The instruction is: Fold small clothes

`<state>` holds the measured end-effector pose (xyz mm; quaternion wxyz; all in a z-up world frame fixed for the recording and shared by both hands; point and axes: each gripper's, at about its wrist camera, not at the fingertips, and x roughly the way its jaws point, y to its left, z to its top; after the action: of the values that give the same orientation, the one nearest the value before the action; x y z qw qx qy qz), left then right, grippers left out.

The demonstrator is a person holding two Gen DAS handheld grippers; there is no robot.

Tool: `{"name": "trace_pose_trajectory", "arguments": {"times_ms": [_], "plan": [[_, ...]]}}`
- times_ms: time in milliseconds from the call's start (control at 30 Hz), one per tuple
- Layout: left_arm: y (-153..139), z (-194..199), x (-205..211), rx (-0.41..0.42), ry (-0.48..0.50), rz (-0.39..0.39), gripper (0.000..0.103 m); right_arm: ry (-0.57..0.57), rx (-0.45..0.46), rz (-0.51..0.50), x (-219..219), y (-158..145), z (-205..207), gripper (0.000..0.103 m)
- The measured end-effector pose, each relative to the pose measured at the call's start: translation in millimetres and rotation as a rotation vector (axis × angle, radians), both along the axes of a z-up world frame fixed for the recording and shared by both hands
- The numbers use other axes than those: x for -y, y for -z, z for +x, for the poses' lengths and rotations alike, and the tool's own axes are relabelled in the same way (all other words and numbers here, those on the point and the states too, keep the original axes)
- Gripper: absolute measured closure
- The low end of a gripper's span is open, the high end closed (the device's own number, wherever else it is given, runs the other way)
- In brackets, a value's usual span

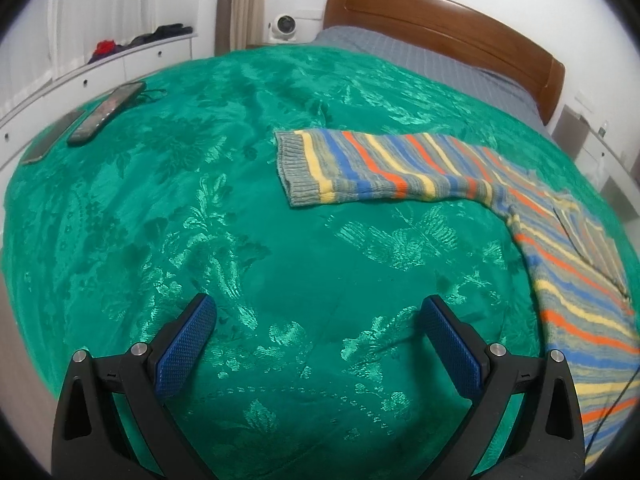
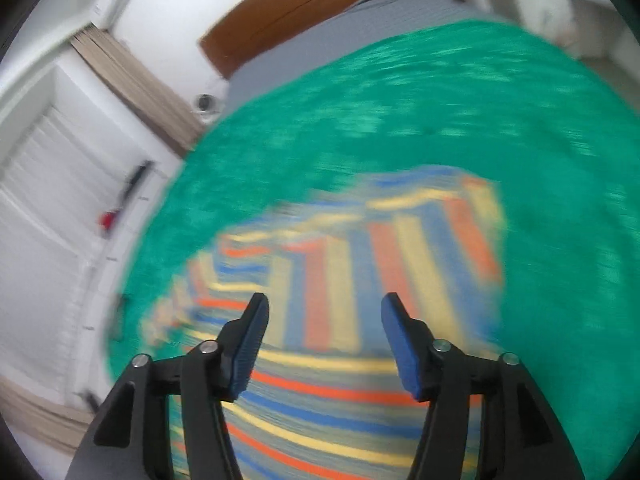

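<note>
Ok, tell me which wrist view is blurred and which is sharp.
Right wrist view: heavy motion smear across the striped sweater and green bedspread; only the right gripper stays crisp. Left wrist view: sharp throughout, fisheye bending at the edges, sheen on the bedspread.

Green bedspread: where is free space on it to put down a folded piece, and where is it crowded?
The green bedspread lies bare between the two phones at its far left edge and the striped sweater's sleeve cuff, and in front of the open left gripper. The right side is crowded: the striped sweater covers it.
</note>
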<state>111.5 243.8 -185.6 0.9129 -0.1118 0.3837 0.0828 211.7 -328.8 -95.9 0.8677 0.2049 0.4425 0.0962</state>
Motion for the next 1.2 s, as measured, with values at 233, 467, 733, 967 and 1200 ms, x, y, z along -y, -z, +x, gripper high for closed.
{"name": "trace_pose_trajectory", "arguments": {"times_ms": [233, 467, 733, 967, 1200], "plan": [[0, -1, -1, 0.001, 0.003, -0.004, 0.001, 0.212, -0.056, -0.243, 77, 48, -102, 0.042], [0, 1, 5, -0.004, 0.019, 0.016, 0.001, 0.341, -0.023, -0.271, 111, 55, -154, 0.038], [0, 0, 4, -0.002, 0.014, 0.004, 0.001, 0.386, -0.001, -0.271, 109, 66, -165, 0.038], [0, 0, 4, -0.001, 0.012, 0.002, 0.001, 0.393, 0.009, -0.292, 109, 66, -180, 0.038], [0, 0, 4, 0.000, 0.011, -0.001, 0.001, 0.398, 0.014, -0.302, 108, 67, -189, 0.038]]}}
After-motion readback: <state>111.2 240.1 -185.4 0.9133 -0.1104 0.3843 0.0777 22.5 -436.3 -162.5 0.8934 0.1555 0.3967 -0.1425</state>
